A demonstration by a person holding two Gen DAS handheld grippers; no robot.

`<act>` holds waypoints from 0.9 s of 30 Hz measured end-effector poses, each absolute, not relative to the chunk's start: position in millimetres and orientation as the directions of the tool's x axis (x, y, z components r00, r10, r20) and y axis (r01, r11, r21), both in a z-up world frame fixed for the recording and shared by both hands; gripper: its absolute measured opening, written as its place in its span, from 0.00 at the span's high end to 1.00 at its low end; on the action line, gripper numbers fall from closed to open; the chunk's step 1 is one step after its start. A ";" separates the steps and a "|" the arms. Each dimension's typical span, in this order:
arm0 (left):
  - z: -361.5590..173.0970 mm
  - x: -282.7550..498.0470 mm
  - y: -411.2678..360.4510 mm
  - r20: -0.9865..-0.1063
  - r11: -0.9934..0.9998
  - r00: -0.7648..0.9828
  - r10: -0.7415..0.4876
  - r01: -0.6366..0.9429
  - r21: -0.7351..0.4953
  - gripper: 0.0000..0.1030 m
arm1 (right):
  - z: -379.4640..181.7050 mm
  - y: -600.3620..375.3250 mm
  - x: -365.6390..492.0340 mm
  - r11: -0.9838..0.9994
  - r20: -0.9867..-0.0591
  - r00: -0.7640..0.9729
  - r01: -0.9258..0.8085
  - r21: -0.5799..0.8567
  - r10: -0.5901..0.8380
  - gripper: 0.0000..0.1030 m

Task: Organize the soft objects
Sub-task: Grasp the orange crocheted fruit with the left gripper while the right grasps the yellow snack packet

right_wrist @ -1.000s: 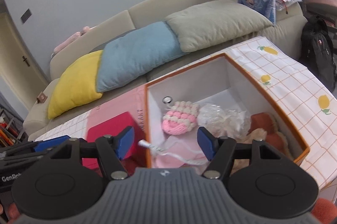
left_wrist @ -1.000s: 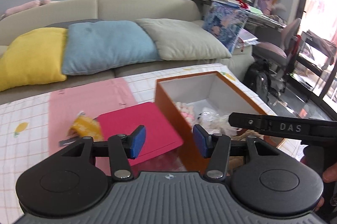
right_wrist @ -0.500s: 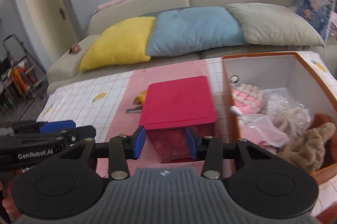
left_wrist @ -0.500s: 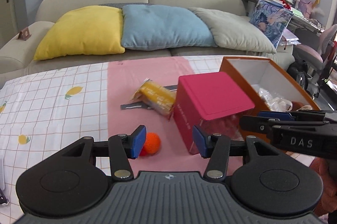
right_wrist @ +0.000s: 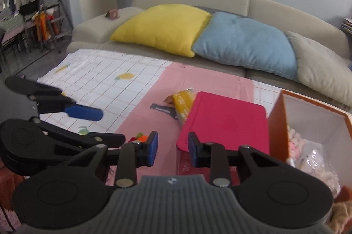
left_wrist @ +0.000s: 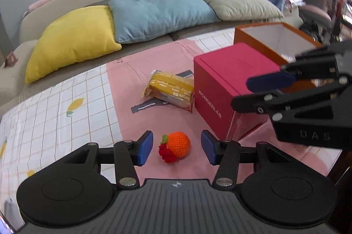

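Observation:
A small orange crocheted fruit with a red and green tuft lies on the pink cloth, between the blue pads of my open left gripper. It peeks out in the right wrist view. My right gripper is open and empty, above the near edge of the pink box. It also shows in the left wrist view, at the right. The orange box at the right holds a pink knitted toy and other soft things in plastic.
A yellow snack packet lies on a dark strip left of the pink box. The table has a checked cloth with a pink runner. A sofa with yellow, blue and beige cushions stands behind.
Both grippers swung left, away from the orange box. The left gripper came down with the orange crocheted fruit between its open pads. The right gripper's gap narrowed somewhat.

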State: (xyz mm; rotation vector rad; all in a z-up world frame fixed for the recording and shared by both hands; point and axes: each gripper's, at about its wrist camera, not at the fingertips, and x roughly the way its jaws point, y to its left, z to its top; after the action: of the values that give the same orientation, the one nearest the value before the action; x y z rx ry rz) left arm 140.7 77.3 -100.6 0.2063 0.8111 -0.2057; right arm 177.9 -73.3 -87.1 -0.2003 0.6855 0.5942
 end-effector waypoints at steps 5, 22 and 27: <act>-116.3 156.0 79.5 -0.769 0.934 0.629 -0.116 0.332 0.131 0.42 | -87.9 -59.3 191.3 0.780 -0.645 0.605 -0.625 -0.022 0.467 0.74; -170.0 199.9 79.3 -0.848 0.934 0.518 -0.110 0.346 0.090 0.40 | -105.8 -33.6 227.7 0.730 -0.672 0.549 -0.684 -0.019 0.497 0.73; -175.8 202.0 82.3 -0.859 0.937 0.498 -0.118 0.342 0.070 0.44 | -106.5 -28.7 237.3 0.714 -0.679 0.544 -0.699 -0.040 0.494 0.73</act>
State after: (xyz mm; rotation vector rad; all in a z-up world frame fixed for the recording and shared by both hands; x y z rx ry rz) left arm 202.0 82.3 -175.8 0.2439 1.0138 -0.2816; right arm 237.3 -28.7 -106.5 -0.3244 0.6926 0.7224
